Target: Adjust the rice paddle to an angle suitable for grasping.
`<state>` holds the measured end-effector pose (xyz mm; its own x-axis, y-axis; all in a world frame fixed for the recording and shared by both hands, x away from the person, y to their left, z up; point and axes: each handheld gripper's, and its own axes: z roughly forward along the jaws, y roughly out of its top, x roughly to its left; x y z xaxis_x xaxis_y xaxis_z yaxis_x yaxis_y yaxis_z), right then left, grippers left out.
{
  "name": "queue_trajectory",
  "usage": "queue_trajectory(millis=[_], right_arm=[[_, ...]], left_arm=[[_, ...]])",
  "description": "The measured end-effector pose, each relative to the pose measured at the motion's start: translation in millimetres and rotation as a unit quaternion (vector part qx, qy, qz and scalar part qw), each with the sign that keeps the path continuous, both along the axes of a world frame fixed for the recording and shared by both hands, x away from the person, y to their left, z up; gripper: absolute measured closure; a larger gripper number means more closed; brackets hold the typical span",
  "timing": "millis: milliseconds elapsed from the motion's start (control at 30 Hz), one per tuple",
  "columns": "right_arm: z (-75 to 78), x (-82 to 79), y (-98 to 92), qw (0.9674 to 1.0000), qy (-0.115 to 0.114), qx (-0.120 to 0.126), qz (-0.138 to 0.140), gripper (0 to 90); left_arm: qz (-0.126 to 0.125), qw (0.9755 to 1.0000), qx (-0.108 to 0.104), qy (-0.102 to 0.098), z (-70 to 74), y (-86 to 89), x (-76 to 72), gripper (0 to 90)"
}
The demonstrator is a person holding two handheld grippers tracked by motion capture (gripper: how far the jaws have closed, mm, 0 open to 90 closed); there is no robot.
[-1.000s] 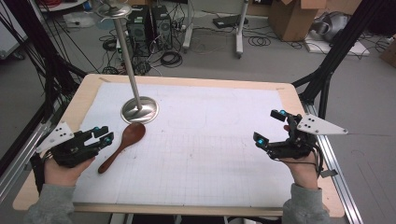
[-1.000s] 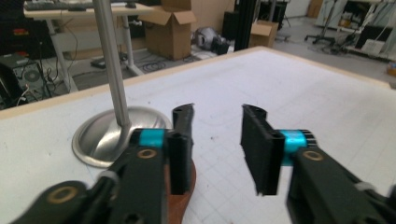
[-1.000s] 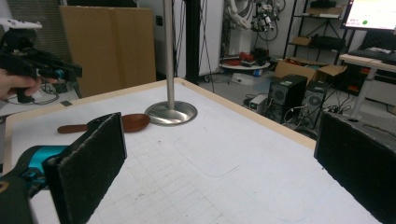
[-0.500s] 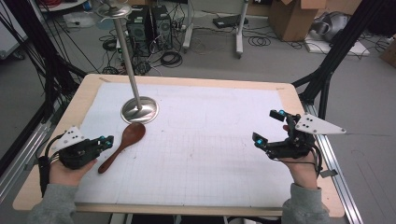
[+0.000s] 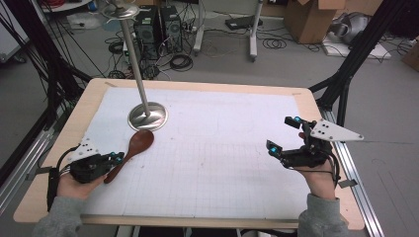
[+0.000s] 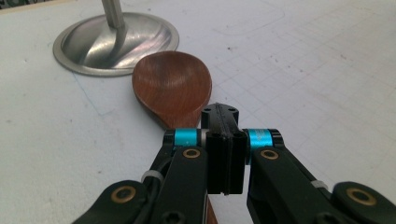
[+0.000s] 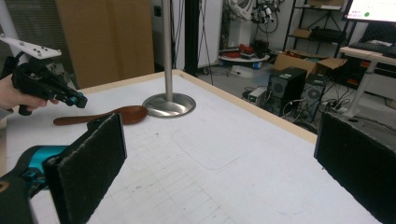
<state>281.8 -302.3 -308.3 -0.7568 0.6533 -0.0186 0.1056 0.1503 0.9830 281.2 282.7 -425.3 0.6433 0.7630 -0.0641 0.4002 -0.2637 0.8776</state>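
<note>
Grasping stage: left hand-held gripper [image 5: 116, 157] has just closed, jaws together above the wooden spoon's [image 5: 132, 151] handle beside the stand base [image 5: 147, 116], apparently missing it. Next, reopen and lower. Right hand-held gripper [image 5: 284, 136] gapes empty.

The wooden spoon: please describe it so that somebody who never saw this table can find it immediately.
Start at the tall metal stand with a round shiny base, on the left part of the white table. The wooden spoon lies flat just in front of that base, its bowl toward it. It is the one brown, wooden thing there, dark reddish with an oval bowl.
</note>
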Motion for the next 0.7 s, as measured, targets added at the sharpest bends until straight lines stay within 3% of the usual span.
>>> queue_trajectory(millis=[100,433,700], right_arm=[[-0.4,0.5,0.9,1.0,0.001,-0.003,0.001,1.0],[-2.1,2.5,3.3,0.9999,0.006,-0.01,0.002,1.0],[-2.3,2.9,4.0,0.9999,0.006,-0.011,0.004,1.0]], left_arm=[[-0.001,0.9999,0.012,0.006,-2.6,-0.8,0.9,89.6],[-0.008,0.9996,0.021,0.016,-8.1,-4.7,2.6,89.6],[-0.01,0.9985,0.041,0.036,-17.1,-6.8,5.1,89.6]])
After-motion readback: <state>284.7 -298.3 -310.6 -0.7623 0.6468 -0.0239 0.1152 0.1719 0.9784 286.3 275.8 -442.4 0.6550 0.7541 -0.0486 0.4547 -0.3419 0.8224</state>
